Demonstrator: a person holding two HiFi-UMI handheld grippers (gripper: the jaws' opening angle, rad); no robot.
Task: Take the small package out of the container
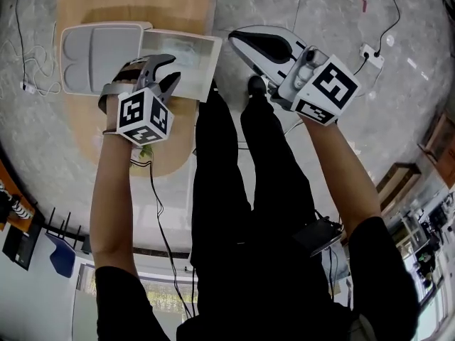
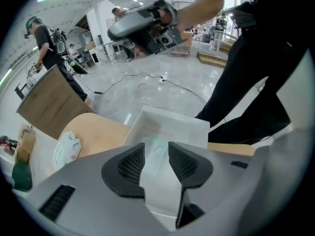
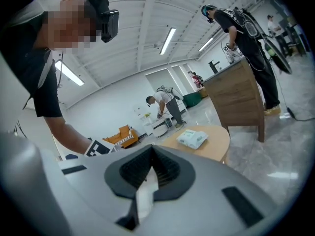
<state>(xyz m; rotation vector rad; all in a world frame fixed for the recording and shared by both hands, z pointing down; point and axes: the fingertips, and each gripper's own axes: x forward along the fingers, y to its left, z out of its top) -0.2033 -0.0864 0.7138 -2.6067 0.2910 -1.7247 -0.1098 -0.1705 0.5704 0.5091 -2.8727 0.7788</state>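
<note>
Left tongs (image 1: 168,73): jaws stood wide apart and gripped nothing. I aimed them steeply down at the mouth of the container (image 2: 174,124). Judged as lined up to straddle the contents before closing.
Small package (image 2: 154,154): lay inside the container, on its floor, in line with the gap between my left pads. I saw no contact with either pad.
Right tongs (image 3: 151,150): jaws closed together on nothing. I held them beside the container, out over the floor. Judged as parked clear so the left had room.
Container: white, rectangular, open-topped, with thin straight walls and a matt look. It sat on the table (image 1: 128,6) near the edge closest to me.
Package material: pale, faintly greenish, with a soft film look. Probably crinkly and slippery, so I judged a grip across its middle to be safest.
Pads: dark and ribbed, wedge-shaped.
Table: light wood with a rounded outline.
Grey tray (image 1: 92,55): moulded, with rounded corners. It touched or nearly touched the container on the side away from the right tongs.
Wipes pack (image 2: 65,150): soft white pouch, well apart from the container.
</note>
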